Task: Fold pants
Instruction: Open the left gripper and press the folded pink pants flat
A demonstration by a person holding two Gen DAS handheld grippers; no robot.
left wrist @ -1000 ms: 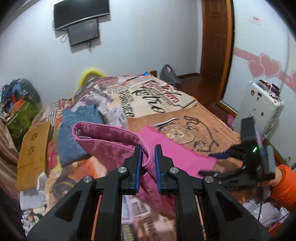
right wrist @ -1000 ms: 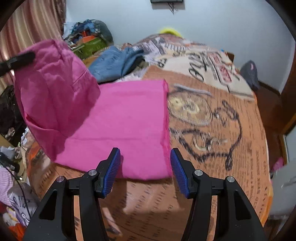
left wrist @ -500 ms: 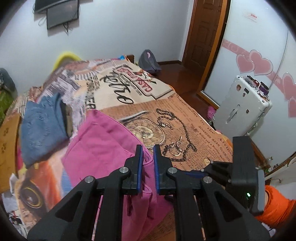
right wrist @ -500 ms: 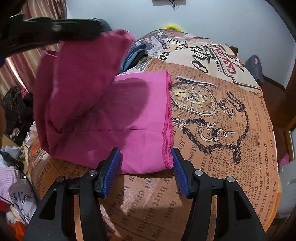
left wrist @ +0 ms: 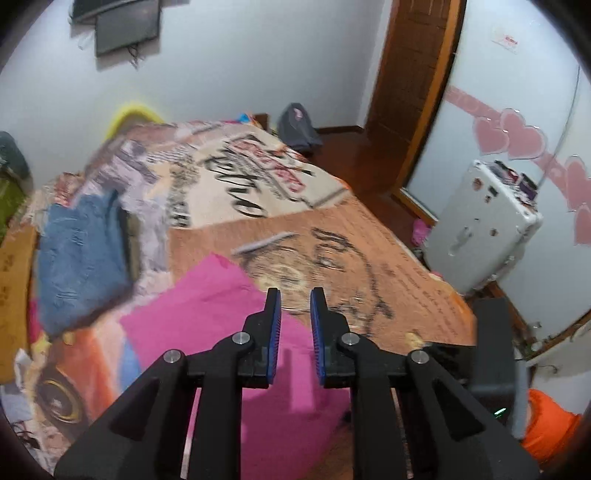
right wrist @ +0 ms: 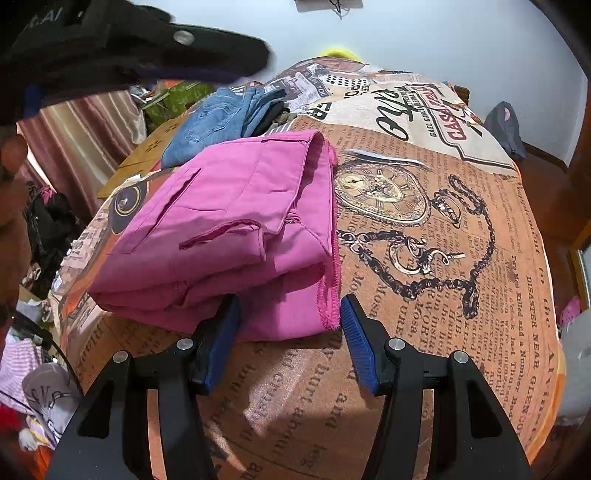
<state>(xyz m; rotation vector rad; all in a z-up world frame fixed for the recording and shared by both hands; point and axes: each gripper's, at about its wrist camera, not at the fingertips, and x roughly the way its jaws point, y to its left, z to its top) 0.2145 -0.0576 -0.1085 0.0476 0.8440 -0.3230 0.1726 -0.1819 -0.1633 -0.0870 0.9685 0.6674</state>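
Pants [right wrist: 236, 229], pink cotton-looking cloth, lie folded in a thick soft stack on the bed [right wrist: 461, 295], layers bulging at the near edge, a slit pocket and a stitched raw hem on the rt side showing. Left gripper [left wrist: 295, 325] hangs over the stack w/ a narrow gap, nothing between its ribbed blue pads; jaws have just been opening, cloth let go. Right gripper [right wrist: 290, 325] sits low at the near edge of the stack, jaws about half apart, left pad against the fold, hem corner between them but not pinched. Bedspread is a short-pile print: pocket watch, chain, newsprint lettering. Jeans [right wrist: 218, 122], blue denim, crumpled just behind the pants. Room: pale walls, dark screen [left wrist: 125, 26] up high, wood door [left wrist: 413, 74], pink hearts [left wrist: 517, 140] on the rt wall, white hard case [left wrist: 480, 225] by the bed.
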